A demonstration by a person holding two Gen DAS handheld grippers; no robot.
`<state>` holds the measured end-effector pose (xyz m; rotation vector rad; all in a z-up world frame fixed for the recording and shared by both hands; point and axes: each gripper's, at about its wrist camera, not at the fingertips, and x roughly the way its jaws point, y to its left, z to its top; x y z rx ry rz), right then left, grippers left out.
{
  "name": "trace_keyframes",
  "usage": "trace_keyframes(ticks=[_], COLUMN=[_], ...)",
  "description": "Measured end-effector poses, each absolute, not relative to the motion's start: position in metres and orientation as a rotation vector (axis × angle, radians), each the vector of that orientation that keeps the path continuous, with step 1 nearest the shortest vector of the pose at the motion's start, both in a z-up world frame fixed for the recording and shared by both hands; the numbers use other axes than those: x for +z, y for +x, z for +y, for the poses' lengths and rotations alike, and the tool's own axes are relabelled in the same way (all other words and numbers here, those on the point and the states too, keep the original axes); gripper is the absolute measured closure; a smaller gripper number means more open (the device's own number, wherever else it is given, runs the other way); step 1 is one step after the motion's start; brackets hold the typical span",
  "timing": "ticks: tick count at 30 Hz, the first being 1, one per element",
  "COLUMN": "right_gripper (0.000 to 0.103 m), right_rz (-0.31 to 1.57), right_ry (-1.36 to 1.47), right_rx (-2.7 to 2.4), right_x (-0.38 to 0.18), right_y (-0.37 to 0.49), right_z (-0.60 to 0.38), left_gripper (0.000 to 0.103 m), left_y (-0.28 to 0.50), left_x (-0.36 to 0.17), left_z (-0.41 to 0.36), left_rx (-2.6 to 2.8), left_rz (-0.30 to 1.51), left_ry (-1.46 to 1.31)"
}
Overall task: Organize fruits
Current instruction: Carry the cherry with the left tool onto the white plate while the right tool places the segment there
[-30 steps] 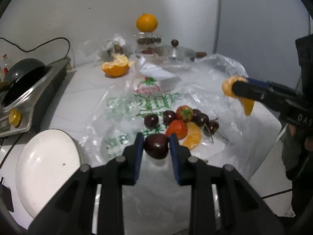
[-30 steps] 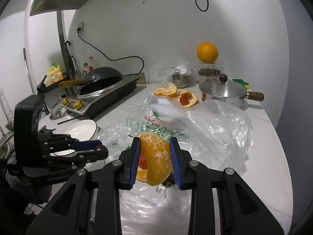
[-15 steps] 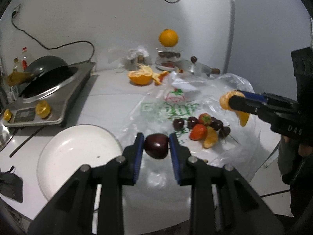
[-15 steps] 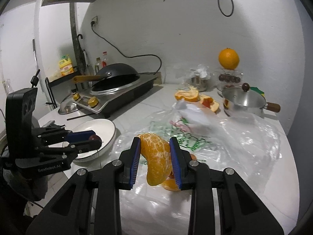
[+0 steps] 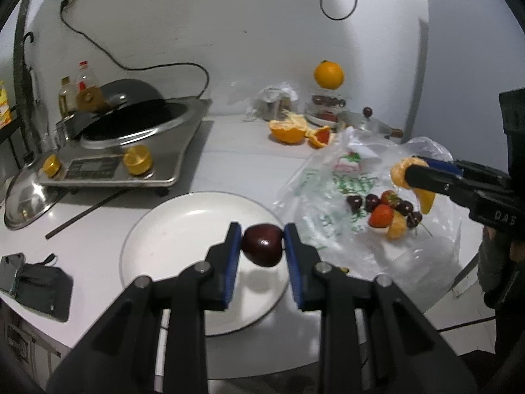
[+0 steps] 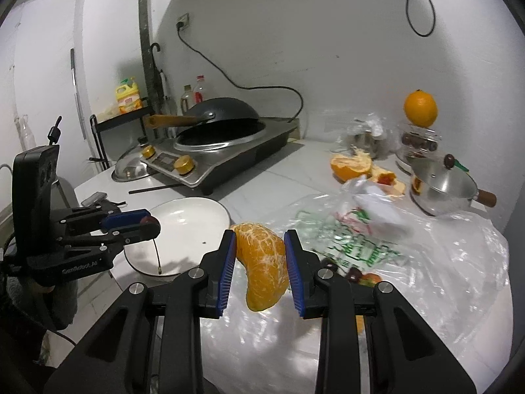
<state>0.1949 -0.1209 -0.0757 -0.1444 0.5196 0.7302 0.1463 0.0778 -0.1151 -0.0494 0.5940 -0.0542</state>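
Note:
My left gripper (image 5: 262, 246) is shut on a dark red cherry (image 5: 263, 245) and holds it above the right part of a white plate (image 5: 170, 229). Its stem hangs down in the right wrist view (image 6: 157, 256). My right gripper (image 6: 261, 256) is shut on a peeled orange piece (image 6: 262, 267) above the plastic bag (image 6: 426, 256). On the bag lie several cherries (image 5: 372, 202), two strawberries (image 5: 380, 215) and an orange segment (image 5: 395, 228).
An induction cooker with a wok (image 5: 131, 141) stands at the back left. A pot lid (image 5: 26, 197) and a phone (image 5: 11, 272) lie at the left. Orange halves (image 5: 288, 129), a whole orange on a jar (image 5: 328, 75) and a steel pot (image 6: 443, 190) stand at the back.
My left gripper has carried the cherry left from the bag to over the white plate. My right gripper has held the orange piece and turned left with it.

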Motion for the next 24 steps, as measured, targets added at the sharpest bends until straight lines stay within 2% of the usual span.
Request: trace_keyframes(ticks=[24], right_gripper=[0.071], right_rz=[0.595], right_ry=[-0.217], right_rx=[0.856], right_x=[-0.098], right_y=[0.21], right_z=[-0.02], left_gripper=[0.076], left_y=[0.147], left_x=[-0.161], left_z=[0.124], left_rx=[-0.013], left_rz=[0.664], left_ry=[-0.095])
